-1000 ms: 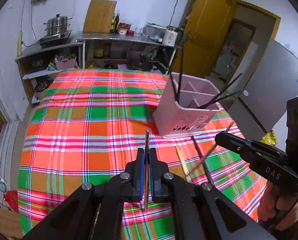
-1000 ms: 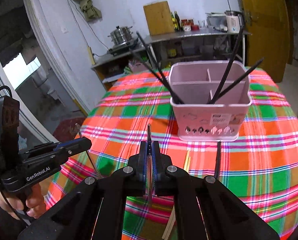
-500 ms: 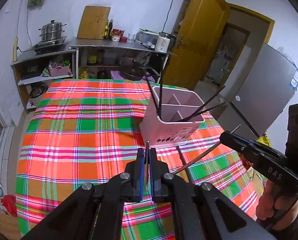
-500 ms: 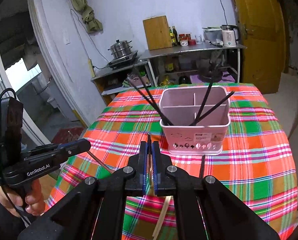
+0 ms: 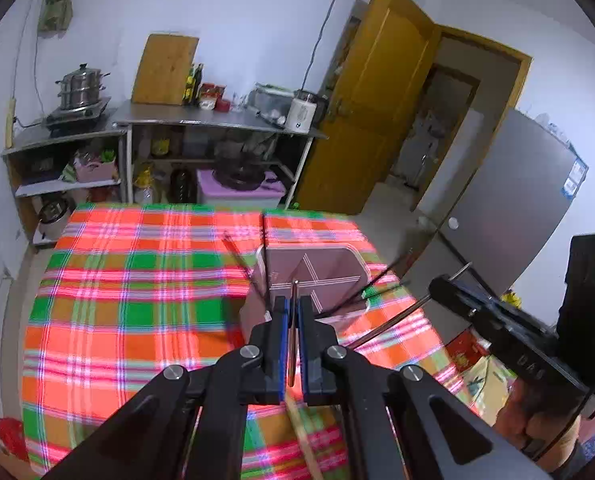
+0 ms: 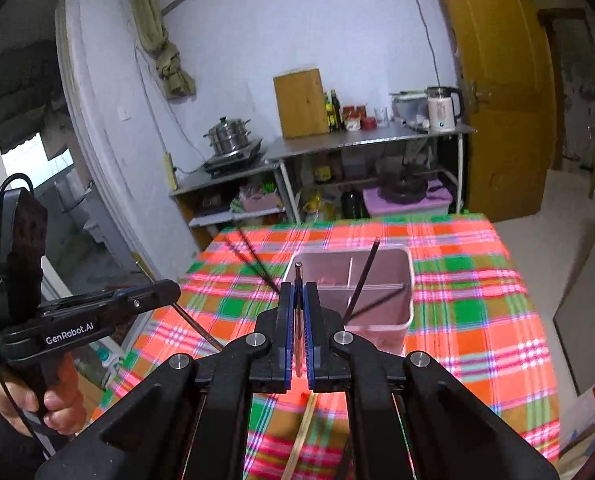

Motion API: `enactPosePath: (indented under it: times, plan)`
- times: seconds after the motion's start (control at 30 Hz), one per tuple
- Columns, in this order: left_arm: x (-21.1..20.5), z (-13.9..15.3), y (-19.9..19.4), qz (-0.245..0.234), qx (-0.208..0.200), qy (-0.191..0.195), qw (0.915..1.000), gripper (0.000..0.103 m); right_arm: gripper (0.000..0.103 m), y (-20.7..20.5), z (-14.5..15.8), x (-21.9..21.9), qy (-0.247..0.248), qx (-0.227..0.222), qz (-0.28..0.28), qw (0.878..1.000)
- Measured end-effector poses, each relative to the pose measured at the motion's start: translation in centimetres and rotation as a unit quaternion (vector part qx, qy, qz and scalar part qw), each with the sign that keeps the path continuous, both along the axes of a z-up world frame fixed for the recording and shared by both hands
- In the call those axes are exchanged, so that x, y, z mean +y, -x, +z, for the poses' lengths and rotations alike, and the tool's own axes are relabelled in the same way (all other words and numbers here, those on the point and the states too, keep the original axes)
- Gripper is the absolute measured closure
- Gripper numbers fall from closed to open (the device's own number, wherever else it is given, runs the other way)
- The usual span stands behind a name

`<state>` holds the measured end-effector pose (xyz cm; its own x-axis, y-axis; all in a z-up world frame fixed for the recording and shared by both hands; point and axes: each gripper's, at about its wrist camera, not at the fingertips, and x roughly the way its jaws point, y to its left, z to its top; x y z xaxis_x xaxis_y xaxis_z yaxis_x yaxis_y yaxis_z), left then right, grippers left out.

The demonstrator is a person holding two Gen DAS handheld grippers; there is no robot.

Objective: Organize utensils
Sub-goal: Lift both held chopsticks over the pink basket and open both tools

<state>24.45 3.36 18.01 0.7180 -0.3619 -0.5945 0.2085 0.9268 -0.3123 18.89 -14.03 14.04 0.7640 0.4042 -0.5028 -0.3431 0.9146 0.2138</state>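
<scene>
A pink divided utensil holder [image 5: 329, 266] [image 6: 381, 276] stands on the plaid tablecloth [image 5: 137, 312] with several dark chopsticks [image 6: 362, 282] leaning in it. My left gripper [image 5: 292, 304] is shut on one thin dark chopstick [image 5: 295, 289], whose tip shows in front of the holder's near wall. My right gripper [image 6: 297, 290] is shut on another dark chopstick [image 6: 298, 271], just left of the holder's near left corner. Each gripper shows in the other's view, the right gripper [image 5: 439, 286] and the left gripper [image 6: 171, 288], each with its stick slanting down and held in a person's hand.
A pale wooden chopstick [image 6: 302, 434] lies on the cloth below the grippers. Behind the table stand steel shelves with a steamer pot [image 5: 82, 90], a cutting board [image 5: 164, 69] and a kettle [image 6: 442, 109]. A yellow door [image 5: 371, 112] and a grey fridge [image 5: 513, 216] are at the right.
Both grippers have risen above the table with their chopsticks still clamped. The holder now sits lower in both views, close behind the fingertips.
</scene>
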Motion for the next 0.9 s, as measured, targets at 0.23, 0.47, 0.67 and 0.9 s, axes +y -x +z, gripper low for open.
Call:
enactPosePath:
  times: [0.23, 0.47, 0.67, 0.9]
  plan:
    - [-1.3, 2.6, -2.7, -0.004, -0.027, 0.004, 0.9996, 0.099, 0.099, -2.0, 1.9, -0.5, -0.004, -0.023, -0.015, 1.000]
    - [-2.2, 2.3, -5.3, -0.003, -0.026, -0.001, 0.9997, 0.099, 0.099, -3.8, 2.0, -0.4, -0.004, -0.035, -0.024, 0.999]
    - [-2.4, 0.3, -7.0, 0.000, -0.014, -0.001, 0.9999, 0.099, 0.099, -5.2, 0.6, -0.1, -0.002, -0.022, -0.029, 0.999]
    - [-2.1, -2.0, -7.9, -0.003, -0.002, 0.005, 1.0000, 0.099, 0.099, -6.4, -1.6, 0.8, 0.010, -0.007, -0.022, 1.000]
